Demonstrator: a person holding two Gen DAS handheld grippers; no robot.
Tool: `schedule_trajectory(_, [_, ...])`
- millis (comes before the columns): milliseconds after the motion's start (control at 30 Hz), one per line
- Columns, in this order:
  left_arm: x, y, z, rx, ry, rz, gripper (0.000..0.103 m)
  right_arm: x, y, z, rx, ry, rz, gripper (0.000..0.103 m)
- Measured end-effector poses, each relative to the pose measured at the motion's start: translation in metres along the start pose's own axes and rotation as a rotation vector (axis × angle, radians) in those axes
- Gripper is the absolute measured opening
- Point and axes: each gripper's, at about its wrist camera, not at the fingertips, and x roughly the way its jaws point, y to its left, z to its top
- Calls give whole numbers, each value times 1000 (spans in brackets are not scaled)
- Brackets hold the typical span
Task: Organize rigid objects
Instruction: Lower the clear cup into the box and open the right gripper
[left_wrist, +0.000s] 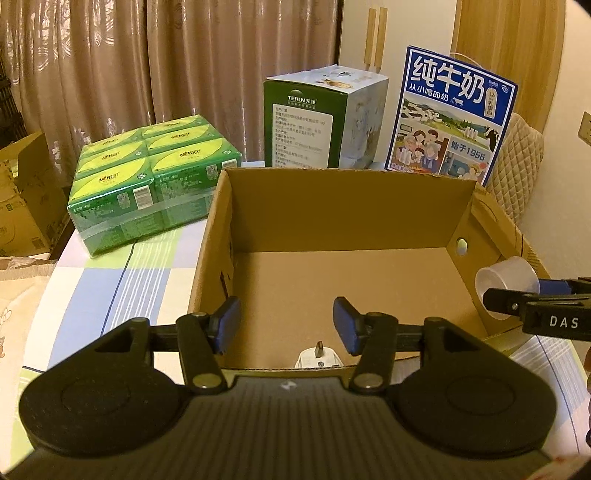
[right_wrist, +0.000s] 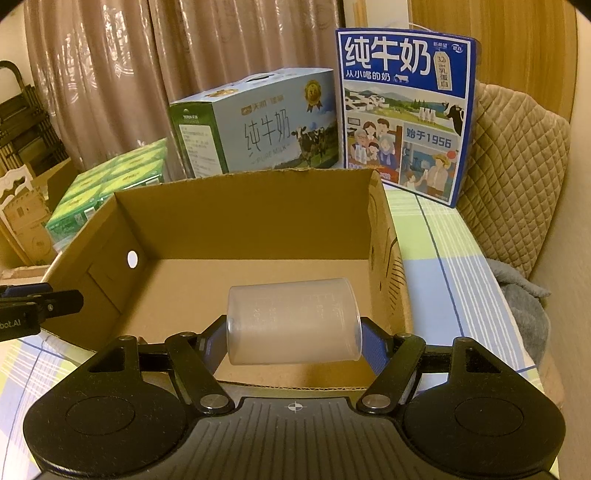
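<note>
An open cardboard box (left_wrist: 343, 199) stands on the table; it also shows in the right wrist view (right_wrist: 240, 218). A white plug (left_wrist: 319, 359) lies inside it by the near wall. My left gripper (left_wrist: 286, 325) is open and empty above the box's near edge, over the plug. My right gripper (right_wrist: 293, 334) is shut on a translucent plastic cup (right_wrist: 293, 321), held on its side over the box's near edge. In the left wrist view the cup (left_wrist: 506, 280) and the right gripper (left_wrist: 517, 299) show at the box's right wall.
A shrink-wrapped green pack (left_wrist: 151, 181) lies left of the box. A green-and-white milk carton box (left_wrist: 317, 125) and a blue milk box (left_wrist: 450, 118) stand behind it. A quilted chair (right_wrist: 517, 177) is at the right. More cardboard boxes (left_wrist: 26, 199) stand at the far left.
</note>
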Motion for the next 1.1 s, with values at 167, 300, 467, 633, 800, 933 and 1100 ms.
schedule_trajectory(167, [-4, -1, 1, 5, -9, 2, 53, -4, -1, 0, 17, -32, -8, 70])
schedule_trajectory(300, [-9, -2, 0, 6, -19, 9, 61, -8, -3, 2, 29, -59, -23, 84])
schedule_trajectory(467, [-12, -4, -1, 11, -11, 4, 61, -15, -3, 2, 42, -81, -23, 84])
schedule_trajectory(633, [-20, -5, -1, 15, -14, 2, 61, -22, -1, 2, 42, -77, -17, 84])
schedule_trajectory(800, [-34, -6, 1, 10, -29, -1, 61, -38, 2, 2, 38, -90, -10, 84])
schedule_trajectory(933, [-56, -6, -1, 2, -48, 4, 61, -65, 5, 1, 38, -121, 4, 84])
schedule_trajectory(1100, [-91, -7, -15, -6, -71, 9, 64, -110, 12, -11, 32, -166, 23, 84])
